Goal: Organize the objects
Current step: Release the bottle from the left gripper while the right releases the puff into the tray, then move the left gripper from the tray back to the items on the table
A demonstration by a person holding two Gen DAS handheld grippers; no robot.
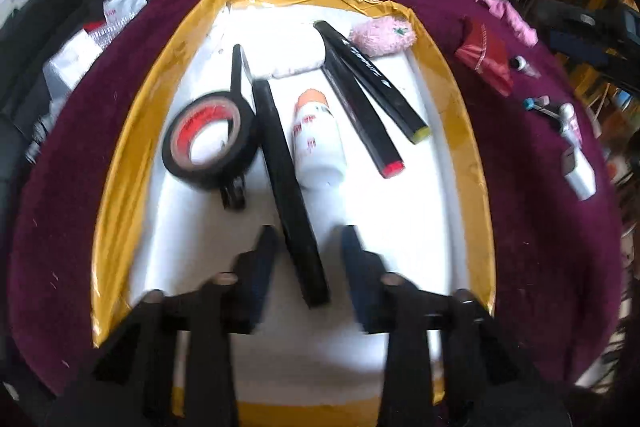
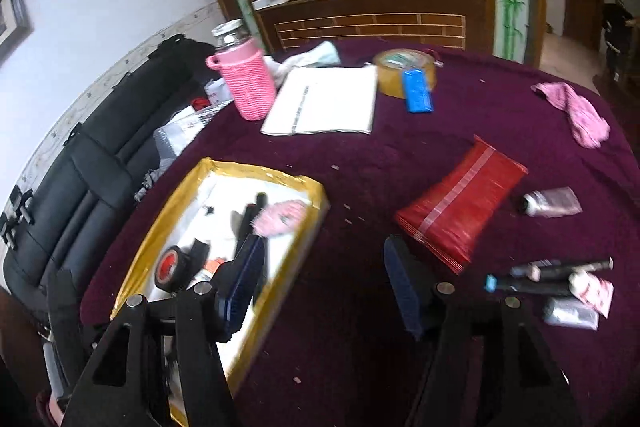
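Over a white tray [image 1: 120, 163] with a yellow rim on a maroon tablecloth [image 2: 400, 155], the left gripper [image 1: 308, 247] hangs with fingers narrowly parted, a black marker [image 1: 288, 187] lying between them untouched. The right gripper [image 2: 324, 259], fingers wide and empty, hovers beside the tray near a red packet [image 2: 460, 207].

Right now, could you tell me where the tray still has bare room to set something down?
Free: the white tray floor nearest the left gripper, below the tape roll and white bottle. Crowded: the far half.
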